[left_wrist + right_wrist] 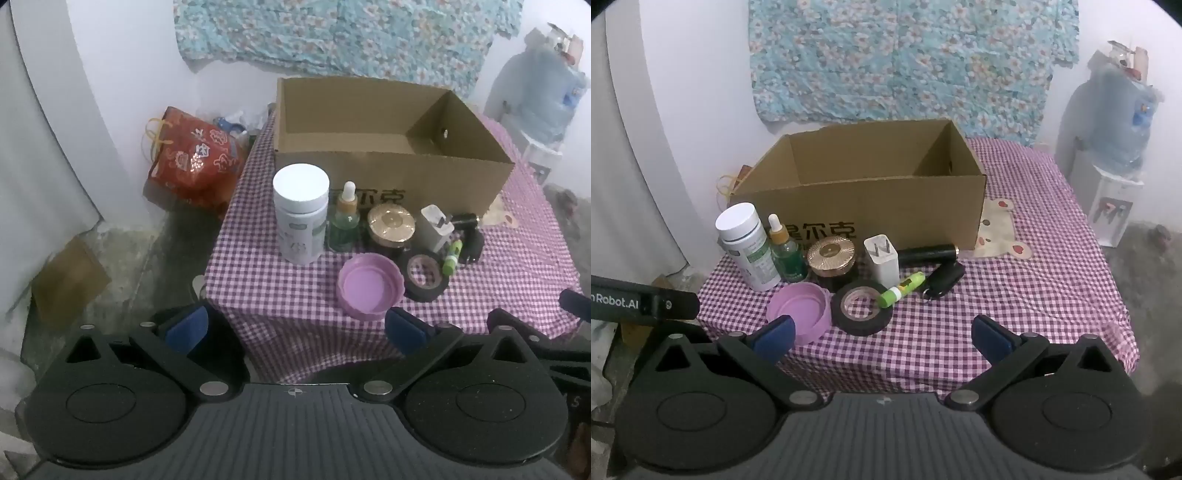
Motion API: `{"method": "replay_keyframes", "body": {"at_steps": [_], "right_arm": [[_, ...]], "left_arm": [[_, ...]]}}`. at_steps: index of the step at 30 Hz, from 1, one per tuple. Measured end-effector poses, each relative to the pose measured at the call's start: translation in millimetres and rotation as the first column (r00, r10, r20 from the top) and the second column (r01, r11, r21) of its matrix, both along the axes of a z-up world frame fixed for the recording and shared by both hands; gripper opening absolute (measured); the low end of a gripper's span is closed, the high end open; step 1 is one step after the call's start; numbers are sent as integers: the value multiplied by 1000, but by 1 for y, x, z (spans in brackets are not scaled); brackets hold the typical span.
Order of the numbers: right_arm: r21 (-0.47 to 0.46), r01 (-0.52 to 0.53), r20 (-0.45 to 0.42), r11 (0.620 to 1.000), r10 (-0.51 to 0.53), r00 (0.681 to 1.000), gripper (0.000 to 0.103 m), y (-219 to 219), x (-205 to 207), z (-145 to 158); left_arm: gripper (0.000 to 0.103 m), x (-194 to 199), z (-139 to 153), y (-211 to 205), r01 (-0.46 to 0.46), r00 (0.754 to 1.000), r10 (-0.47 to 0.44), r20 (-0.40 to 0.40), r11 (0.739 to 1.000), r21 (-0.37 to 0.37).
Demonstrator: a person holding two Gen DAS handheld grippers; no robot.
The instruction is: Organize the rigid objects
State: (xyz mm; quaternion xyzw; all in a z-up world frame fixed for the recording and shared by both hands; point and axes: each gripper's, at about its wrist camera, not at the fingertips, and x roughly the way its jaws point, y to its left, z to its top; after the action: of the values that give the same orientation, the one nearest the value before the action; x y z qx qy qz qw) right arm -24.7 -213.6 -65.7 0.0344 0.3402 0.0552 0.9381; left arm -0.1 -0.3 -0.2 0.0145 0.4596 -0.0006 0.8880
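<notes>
An open cardboard box (388, 173) (864, 199) stands on a purple checked table (266, 288) (1015, 295). In front of it stand a white bottle (301, 214) (748, 247), a green dropper bottle (345, 221) (786, 254), a gold-lidded jar (391, 225) (831, 258), a white charger (434, 227) (882, 262), a purple lid (371, 286) (799, 310), a black tape roll (424, 277) (862, 306), a green glue stick (453, 256) (901, 290), a black tube (927, 254) and a black key fob (943, 280). My left gripper (293, 330) and right gripper (882, 334) are open and empty, short of the table's front edge.
A red gift bag (192, 162) sits on the floor left of the table. A brown paper piece (68, 282) lies on the floor. A water dispenser (1115, 147) stands at the right. A floral cloth (905, 59) hangs on the wall behind.
</notes>
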Motion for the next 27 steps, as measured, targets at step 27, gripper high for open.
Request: {"method": "replay_keyframes", "body": {"at_steps": [27], "right_arm": [[-1, -3, 0, 1000, 3, 1000, 103, 1, 2, 3]], "left_arm": [[103, 1, -3, 3, -11, 1000, 11, -22, 1000, 3]]}}
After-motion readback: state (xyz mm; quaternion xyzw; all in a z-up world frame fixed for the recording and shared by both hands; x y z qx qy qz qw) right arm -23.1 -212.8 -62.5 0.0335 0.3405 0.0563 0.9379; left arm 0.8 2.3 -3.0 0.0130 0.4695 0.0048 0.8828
